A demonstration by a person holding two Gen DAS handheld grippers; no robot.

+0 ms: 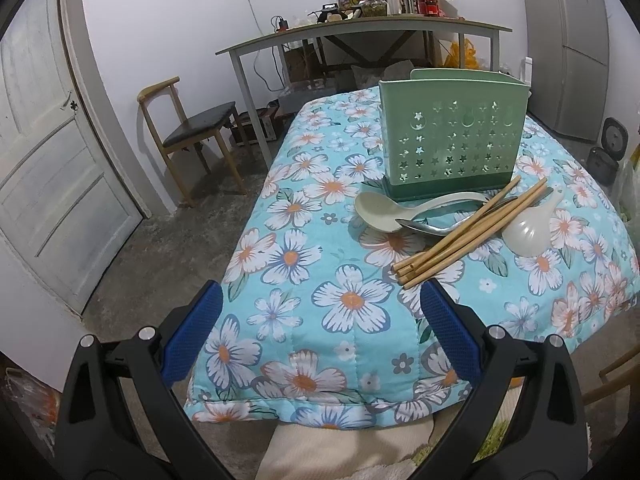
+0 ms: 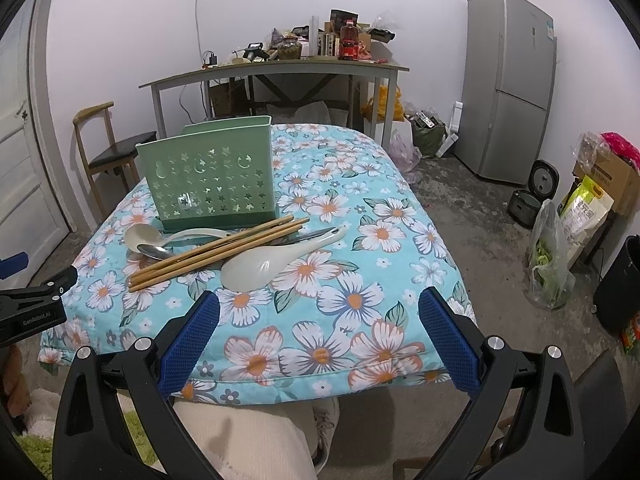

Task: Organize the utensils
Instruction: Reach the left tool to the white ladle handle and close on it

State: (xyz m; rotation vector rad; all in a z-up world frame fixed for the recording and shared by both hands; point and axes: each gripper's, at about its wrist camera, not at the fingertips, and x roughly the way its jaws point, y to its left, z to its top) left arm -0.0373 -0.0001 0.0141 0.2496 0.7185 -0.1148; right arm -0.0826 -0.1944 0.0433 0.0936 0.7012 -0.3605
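Observation:
A green perforated utensil holder (image 1: 452, 136) (image 2: 210, 178) stands upright on the floral quilt (image 1: 320, 280) (image 2: 360, 280). In front of it lies a heap: several wooden chopsticks (image 1: 464, 236) (image 2: 216, 252), a white ladle (image 1: 380, 212) (image 2: 140, 236), a metal spoon (image 1: 428, 227) (image 2: 154, 251) and a white rice paddle (image 1: 528, 228) (image 2: 260, 268). My left gripper (image 1: 320, 292) is open and empty, short of the heap and near the chopstick ends. My right gripper (image 2: 319, 300) is open and empty, just short of the rice paddle. The left gripper (image 2: 28, 292) also shows at the left edge of the right wrist view.
A wooden chair (image 1: 188, 128) (image 2: 108, 152) and a cluttered grey table (image 1: 360, 32) (image 2: 280, 68) stand beyond the quilt. A fridge (image 2: 508, 84) stands at the right wall, with bags and boxes (image 2: 580, 216) on the floor. A door (image 1: 48, 160) is at the left.

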